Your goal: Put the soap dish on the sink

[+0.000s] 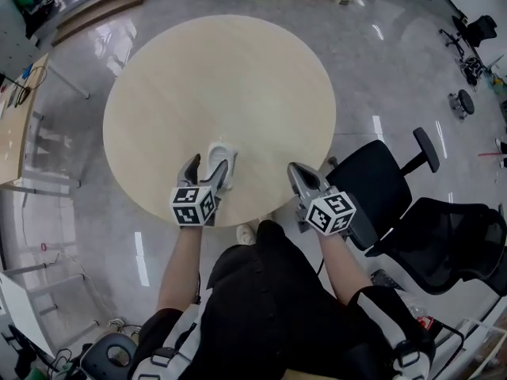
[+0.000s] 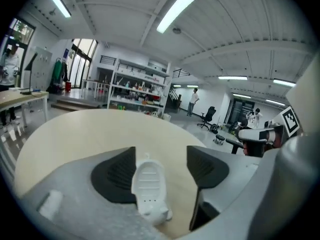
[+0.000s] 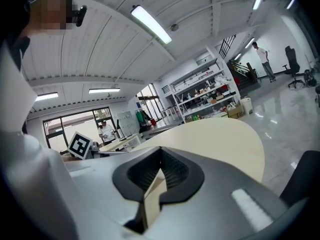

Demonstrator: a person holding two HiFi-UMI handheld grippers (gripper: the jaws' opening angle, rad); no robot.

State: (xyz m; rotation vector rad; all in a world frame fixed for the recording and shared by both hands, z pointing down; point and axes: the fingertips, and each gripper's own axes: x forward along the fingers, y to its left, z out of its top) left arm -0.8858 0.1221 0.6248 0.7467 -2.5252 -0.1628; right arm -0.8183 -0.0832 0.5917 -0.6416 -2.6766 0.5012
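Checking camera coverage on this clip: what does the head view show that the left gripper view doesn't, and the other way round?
Head view only: the person's forearms, a marker cube, the table's full round outline. Left gripper view only: stocked shelves, ceiling lights, a person standing far off. Both: the white soap dish lying on the table between the left gripper's open jaws.

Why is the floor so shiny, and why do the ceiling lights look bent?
Head view: the glossy grey floor shows white glare streaks, like a mirror. Left gripper view: the wide-angle lens curves the long white ceiling tube lights and blackens the corners.
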